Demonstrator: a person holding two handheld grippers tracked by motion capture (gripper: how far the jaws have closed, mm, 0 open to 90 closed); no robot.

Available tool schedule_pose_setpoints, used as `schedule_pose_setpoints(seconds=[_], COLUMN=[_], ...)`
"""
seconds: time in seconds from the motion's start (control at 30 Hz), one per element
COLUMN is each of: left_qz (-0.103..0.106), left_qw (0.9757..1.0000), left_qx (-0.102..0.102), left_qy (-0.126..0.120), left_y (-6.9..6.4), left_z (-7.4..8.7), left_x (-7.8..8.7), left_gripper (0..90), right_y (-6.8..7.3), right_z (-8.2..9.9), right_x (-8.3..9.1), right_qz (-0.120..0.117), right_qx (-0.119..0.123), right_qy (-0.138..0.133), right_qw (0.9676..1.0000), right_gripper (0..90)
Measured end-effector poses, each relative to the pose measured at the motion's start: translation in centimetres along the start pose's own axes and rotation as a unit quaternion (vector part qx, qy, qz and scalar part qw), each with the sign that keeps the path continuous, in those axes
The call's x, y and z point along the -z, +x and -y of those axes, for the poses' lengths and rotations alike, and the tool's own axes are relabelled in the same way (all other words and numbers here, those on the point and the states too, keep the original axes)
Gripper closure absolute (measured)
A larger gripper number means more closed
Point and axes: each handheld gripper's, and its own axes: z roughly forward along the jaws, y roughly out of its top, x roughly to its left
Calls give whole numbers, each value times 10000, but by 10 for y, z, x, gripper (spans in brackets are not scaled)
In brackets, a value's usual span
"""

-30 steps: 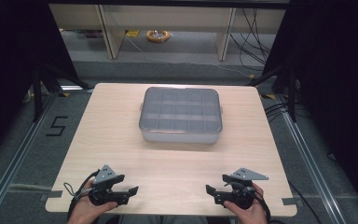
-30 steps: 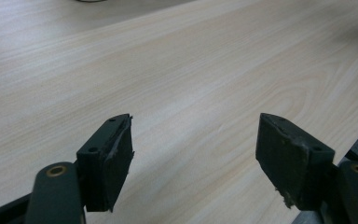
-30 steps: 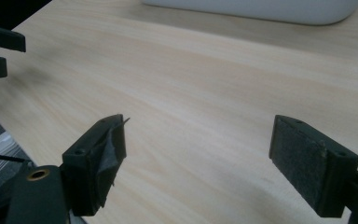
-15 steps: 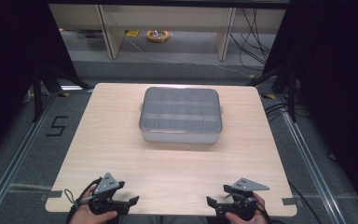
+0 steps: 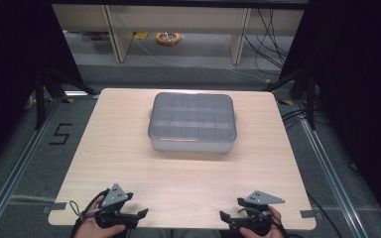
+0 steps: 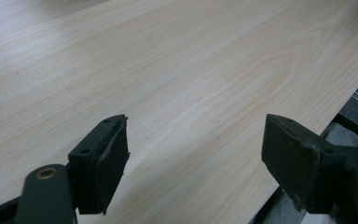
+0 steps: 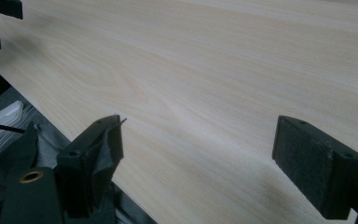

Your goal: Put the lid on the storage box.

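High view: compartmented grey tray (image 5: 192,122) with clear lid, centred toward the far side of the wooden table (image 5: 129,148); left gripper (image 5: 138,216) and right gripper (image 5: 225,218) at the near edge, well apart from it.

Left gripper view: jaws just opened wide, nothing between.

Right gripper view: jaws wide, empty, over the table edge.

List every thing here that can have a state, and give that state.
Left gripper: jaws wide open, just been opening, nothing between them, over the table's near edge.
Right gripper: jaws wide open, holding nothing.
Compartment box: lid on, flat at the table's middle, untouched.
Table: bare around the box.
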Motion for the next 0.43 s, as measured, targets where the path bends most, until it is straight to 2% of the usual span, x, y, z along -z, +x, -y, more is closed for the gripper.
schedule_pose_setpoints(seconds=[0.03,0.13,0.2,0.23,0.27,0.33,0.37,0.4,0.43], left_qz=[-5,-40,-9,-9,-5,-3,-11,25,25], left_qw=[10000,10000,10000,10000,10000,10000,10000,9999,9999], left_qx=[-48,-62,0,0,-4,-9,-30,-18,-18], left_qy=[61,48,10,10,4,7,37,126,126], left_y=[1,1,0,0,0,0,1,2,2], left_z=[0,0,0,0,0,0,0,0,0], left_x=[1,0,0,0,0,0,0,0,0], left_gripper=[226,226,226,226,227,227,227,227,227], right_y=[-1,-1,-2,2,1,2,1,-4,-4], right_z=[0,0,0,1,0,0,1,0,0], right_x=[0,0,-1,-1,0,0,-1,-1,-1], right_qz=[30,40,101,27,-47,-28,-38,54,54], right_qx=[85,89,103,-169,-129,-172,-97,109,109], right_qy=[-34,-31,-21,41,3,40,-18,12,12], right_qw=[10000,9999,9999,9998,9999,9998,9999,9999,9999], right_gripper=[175,175,175,175,175,174,174,174,174])
